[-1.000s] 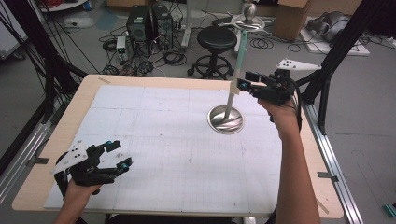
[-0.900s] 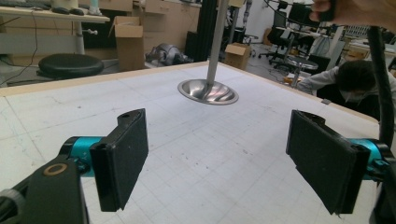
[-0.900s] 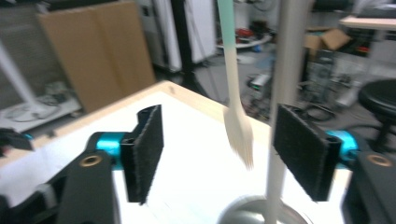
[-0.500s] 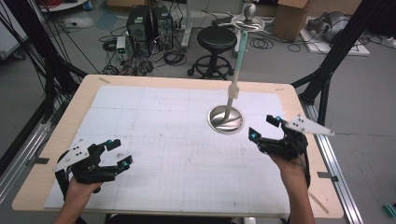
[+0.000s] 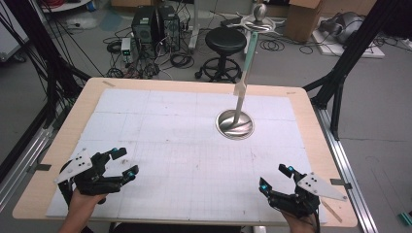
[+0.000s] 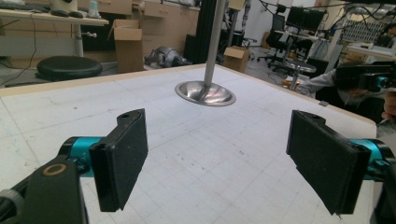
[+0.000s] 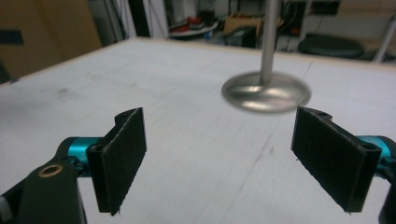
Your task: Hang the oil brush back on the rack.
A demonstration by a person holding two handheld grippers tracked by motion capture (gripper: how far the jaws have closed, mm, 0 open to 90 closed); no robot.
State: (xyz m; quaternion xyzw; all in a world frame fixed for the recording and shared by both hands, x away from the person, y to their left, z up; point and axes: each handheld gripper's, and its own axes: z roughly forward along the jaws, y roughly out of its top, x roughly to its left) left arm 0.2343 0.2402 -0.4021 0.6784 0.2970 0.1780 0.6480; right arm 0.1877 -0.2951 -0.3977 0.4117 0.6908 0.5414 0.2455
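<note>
A metal stand with a round shiny base and a tall upright pole rises from the white gridded mat, right of the middle. My left gripper rests open near the mat's front left corner, nothing between its jaws. My right gripper sits open near the front right corner, also holding nothing. Past the open jaws in the left gripper view stands the base, with the pole above it. The right gripper view shows the base ahead, slightly blurred.
The mat lies on a wooden table framed by black struts. Behind the table are a black stool, computer gear and cables on the floor. In the left gripper view, the other hand's gripper shows at far right.
My right gripper has let go of the pole and drawn back from beside the stand to the table's front right corner. The left gripper has stayed put.
</note>
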